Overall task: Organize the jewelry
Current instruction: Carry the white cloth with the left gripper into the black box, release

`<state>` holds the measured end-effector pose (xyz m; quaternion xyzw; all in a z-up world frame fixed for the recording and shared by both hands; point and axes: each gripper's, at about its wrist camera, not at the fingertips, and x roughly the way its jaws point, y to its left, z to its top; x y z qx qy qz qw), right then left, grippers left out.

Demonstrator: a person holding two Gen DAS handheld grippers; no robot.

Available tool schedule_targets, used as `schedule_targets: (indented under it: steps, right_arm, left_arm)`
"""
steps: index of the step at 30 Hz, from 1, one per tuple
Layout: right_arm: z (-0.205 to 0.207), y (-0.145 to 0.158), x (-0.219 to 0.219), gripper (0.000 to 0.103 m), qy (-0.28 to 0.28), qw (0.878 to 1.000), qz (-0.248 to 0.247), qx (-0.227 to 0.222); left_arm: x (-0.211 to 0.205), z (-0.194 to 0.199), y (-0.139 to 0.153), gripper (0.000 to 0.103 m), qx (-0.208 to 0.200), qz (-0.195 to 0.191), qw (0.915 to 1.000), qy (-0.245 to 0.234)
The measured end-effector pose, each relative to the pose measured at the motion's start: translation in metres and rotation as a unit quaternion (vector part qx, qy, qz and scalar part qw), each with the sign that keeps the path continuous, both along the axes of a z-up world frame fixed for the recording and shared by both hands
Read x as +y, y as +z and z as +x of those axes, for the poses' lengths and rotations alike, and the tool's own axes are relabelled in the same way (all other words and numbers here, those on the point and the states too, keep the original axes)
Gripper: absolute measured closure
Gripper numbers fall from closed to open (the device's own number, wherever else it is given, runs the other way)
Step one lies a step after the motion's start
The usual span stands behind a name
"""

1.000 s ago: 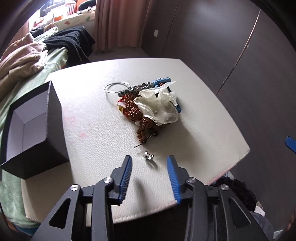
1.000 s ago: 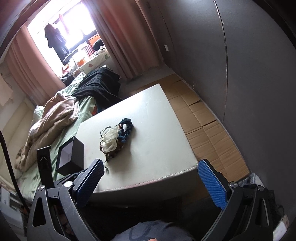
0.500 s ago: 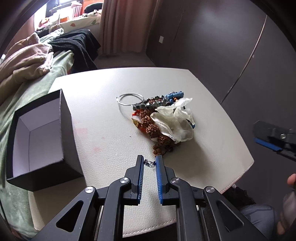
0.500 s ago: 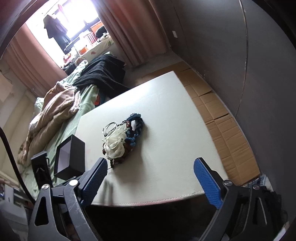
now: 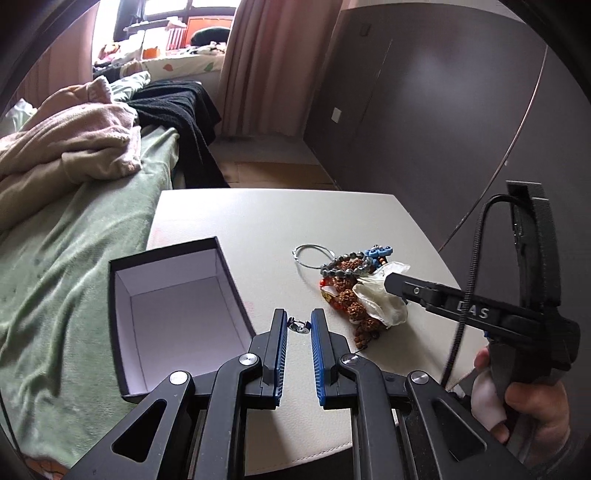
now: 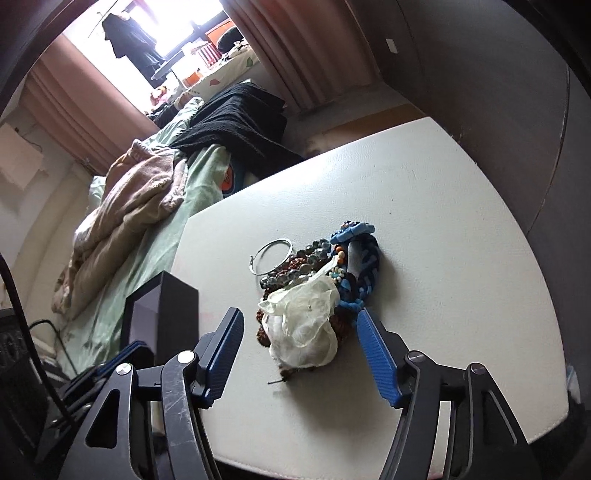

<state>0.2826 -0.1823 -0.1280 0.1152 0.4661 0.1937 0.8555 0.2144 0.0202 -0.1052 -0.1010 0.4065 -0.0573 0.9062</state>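
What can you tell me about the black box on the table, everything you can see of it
The black box is a lidless, rectangular carton, apparently stiff cardboard, matte black outside and plain white inside. It stands upright on the white table at the edge nearest the bed, left of the jewelry pile. Nothing shows on the visible part of its floor. The left gripper, holding a small silver piece, is beside its right wall; whether they touch is unclear.

A: We see a bright window (image 6: pixel 177 33) far ahead-left of the right gripper, w/ pink curtains (image 6: pixel 295 55) beside it.

B: Yep, and a dark wall (image 5: pixel 443 110) ahead-right of the left gripper, wood floor (image 5: pixel 273 171) below it.

A: Bed w/ green blanket (image 5: pixel 74 240) sits left of the left gripper; beige (image 5: pixel 66 144) & black (image 5: pixel 181 110) clothes piled on it.
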Motion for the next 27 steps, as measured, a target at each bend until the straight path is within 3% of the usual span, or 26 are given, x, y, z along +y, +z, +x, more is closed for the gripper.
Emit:
schedule_targets:
  steps: [3,4,5,8,16,20,27]
  right_arm:
    - [0.007,-0.004,0.017,0.072,0.003,1.000,-0.030,0.003]
    - [0.009,-0.007,0.022,0.092,0.009,0.999,-0.035,0.008]
    - [0.010,-0.009,0.027,0.098,0.013,0.999,-0.044,0.011]
    - [0.006,-0.006,0.028,0.100,0.007,0.999,-0.050,-0.008]
    - [-0.011,0.029,0.016,0.100,0.004,0.995,0.089,-0.052]
    - [-0.019,0.043,0.028,0.100,0.031,0.986,0.148,-0.065]
    - [-0.033,0.056,0.072,0.100,0.088,0.972,0.205,-0.075]
  left_arm:
    - [0.018,-0.007,-0.001,0.090,-0.004,-0.003,0.9999,0.012]
    - [0.023,-0.009,-0.002,0.090,-0.004,-0.006,0.9998,0.017]
    - [0.027,-0.011,-0.002,0.090,-0.003,-0.007,0.9997,0.023]
    - [0.041,-0.017,0.000,0.090,-0.005,-0.021,0.9991,0.037]
    - [0.066,-0.028,0.018,0.090,-0.030,-0.025,0.9974,0.060]
    - [0.079,-0.033,0.028,0.090,-0.039,-0.020,0.9968,0.067]
    - [0.089,-0.040,0.043,0.090,-0.056,-0.011,0.9959,0.070]
